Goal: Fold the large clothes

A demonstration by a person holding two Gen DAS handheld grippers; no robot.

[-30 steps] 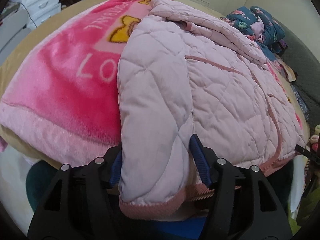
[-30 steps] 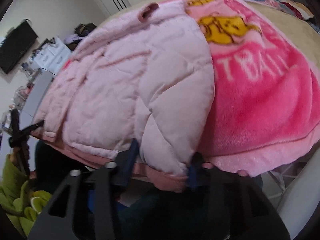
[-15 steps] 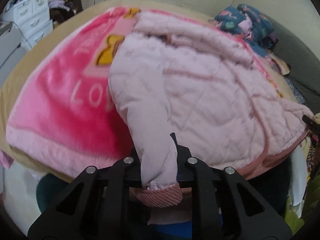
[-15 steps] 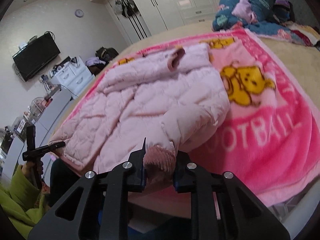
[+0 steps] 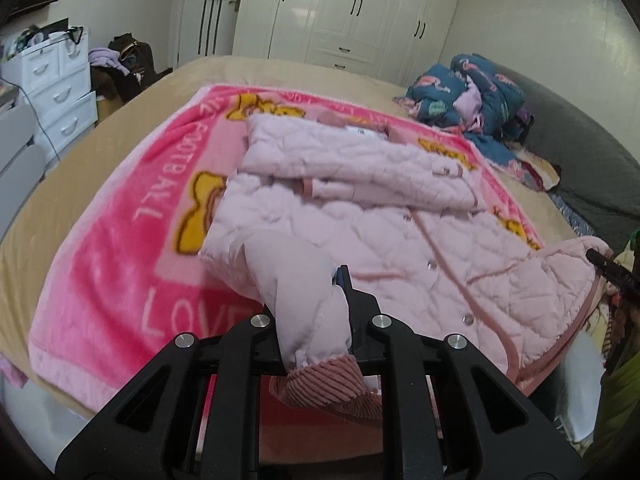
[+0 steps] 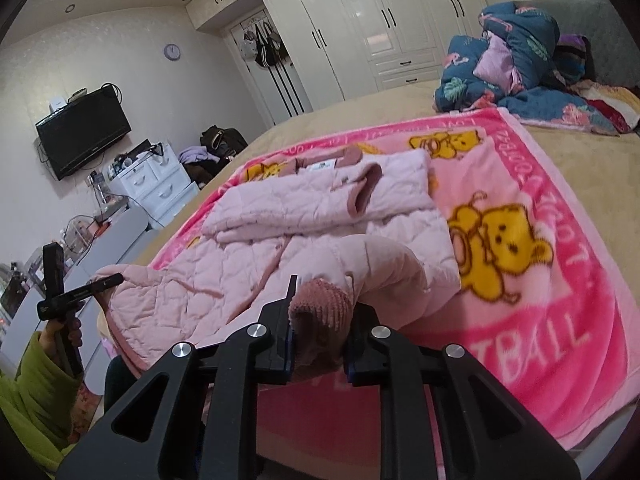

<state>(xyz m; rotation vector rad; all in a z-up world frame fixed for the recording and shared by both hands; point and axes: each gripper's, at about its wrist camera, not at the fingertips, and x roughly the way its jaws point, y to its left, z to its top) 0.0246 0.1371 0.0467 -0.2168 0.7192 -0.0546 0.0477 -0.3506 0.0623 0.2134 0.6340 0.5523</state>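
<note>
Left gripper (image 5: 316, 316): closed on a jacket (image 5: 360, 216) corner – open around it a second ago. Right gripper (image 6: 320, 320): clamped on the other corner, likewise newly closed. Both corners now lifted off the blanket (image 5: 120, 248); the jacket's far part is spread on it – the bottom-up fold is judged begun.

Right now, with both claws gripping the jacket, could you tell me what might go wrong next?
1. The left claw grips the quilted sleeve above the ribbed cuff; it may slip out under tension.
2. The right claw holds only the other cuff; pulling could drag the jacket and undo the folded section on top.
3. The pink blanket might bunch underneath.
</note>
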